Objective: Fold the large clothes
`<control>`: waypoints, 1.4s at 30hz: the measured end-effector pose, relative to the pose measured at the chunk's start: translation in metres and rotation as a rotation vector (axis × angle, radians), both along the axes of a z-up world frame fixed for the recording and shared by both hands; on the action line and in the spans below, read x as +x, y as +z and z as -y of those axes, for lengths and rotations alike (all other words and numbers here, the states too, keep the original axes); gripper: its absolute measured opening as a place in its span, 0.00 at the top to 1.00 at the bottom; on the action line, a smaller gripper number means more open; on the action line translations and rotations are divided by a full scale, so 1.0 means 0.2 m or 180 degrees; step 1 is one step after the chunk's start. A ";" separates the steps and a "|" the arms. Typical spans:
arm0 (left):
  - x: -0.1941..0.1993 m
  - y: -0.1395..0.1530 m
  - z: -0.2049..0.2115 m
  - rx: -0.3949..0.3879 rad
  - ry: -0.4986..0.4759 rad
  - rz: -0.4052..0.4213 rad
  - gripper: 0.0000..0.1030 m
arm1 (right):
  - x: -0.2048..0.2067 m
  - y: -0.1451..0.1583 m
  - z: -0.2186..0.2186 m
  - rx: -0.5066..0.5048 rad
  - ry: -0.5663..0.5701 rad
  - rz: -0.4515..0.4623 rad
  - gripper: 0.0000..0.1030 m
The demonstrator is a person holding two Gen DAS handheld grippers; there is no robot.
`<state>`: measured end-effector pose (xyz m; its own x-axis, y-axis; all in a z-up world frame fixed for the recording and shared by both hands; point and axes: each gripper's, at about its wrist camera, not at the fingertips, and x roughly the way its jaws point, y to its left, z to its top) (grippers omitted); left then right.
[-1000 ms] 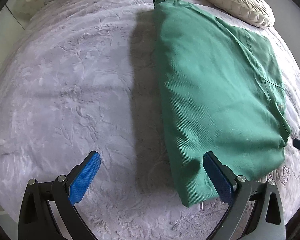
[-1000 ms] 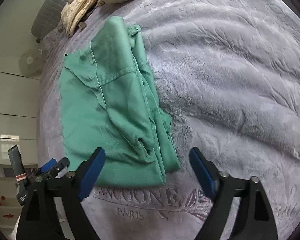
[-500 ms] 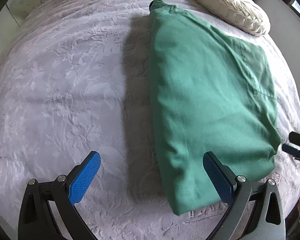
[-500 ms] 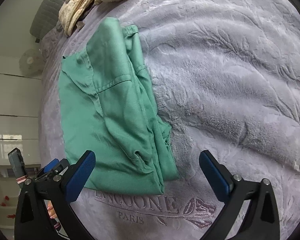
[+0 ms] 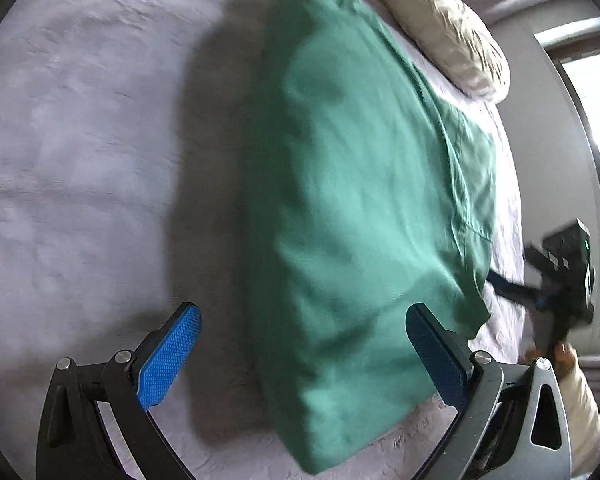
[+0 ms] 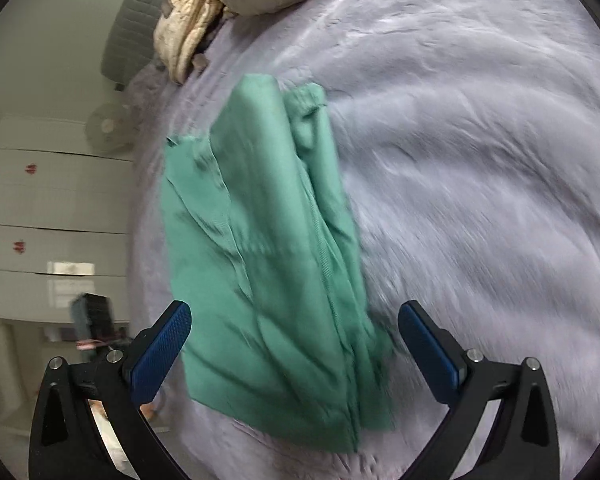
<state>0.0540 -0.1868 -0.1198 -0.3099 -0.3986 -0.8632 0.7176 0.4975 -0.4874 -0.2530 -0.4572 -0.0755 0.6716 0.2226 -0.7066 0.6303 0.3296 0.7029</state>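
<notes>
A green garment [image 5: 364,200], folded lengthwise into a long strip, lies on the lilac plush bedspread [image 5: 80,140]. My left gripper [image 5: 304,356] is open and empty, its jaws wide over the near end of the garment. My right gripper [image 6: 296,350] is open and empty over the near end of the same garment [image 6: 268,260], seen from the other side. The right gripper also shows at the right edge of the left wrist view [image 5: 556,280], held by a hand beside the garment's right edge.
A cream cushion [image 5: 444,28] lies at the head of the bed, with a beige cloth [image 6: 188,28] beside it. White cabinets [image 6: 40,208] and a fan [image 6: 108,126] stand past the bed's left side. A window [image 5: 596,120] is on the right.
Both grippers have swung towards the garment's near end, so it now lies between each pair of jaws. The right gripper's jaws have opened wider. The garment has not moved.
</notes>
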 end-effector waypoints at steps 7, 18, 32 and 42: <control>-0.07 -0.11 0.14 0.0019 -0.0112 -0.0095 0.00 | 0.17 -0.12 0.14 0.0064 0.0133 0.0030 0.00; -0.12 -0.17 0.27 0.0053 -0.0340 -0.0074 0.00 | 0.39 -0.21 0.20 0.0292 0.0253 0.0349 0.00; -0.14 0.18 0.16 -0.0383 -0.0427 0.0088 0.54 | 0.34 -0.01 0.14 0.0449 -0.0068 0.0835 0.80; -0.08 0.48 -0.23 -0.0661 -0.0628 0.0113 0.54 | 0.40 0.28 -0.23 0.0369 -0.0044 0.0991 0.80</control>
<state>0.0380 -0.1412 -0.0236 -0.3700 -0.5030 -0.7811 0.8090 0.2388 -0.5371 -0.1726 -0.4117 -0.0193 0.8549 0.2788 -0.4375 0.3832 0.2290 0.8948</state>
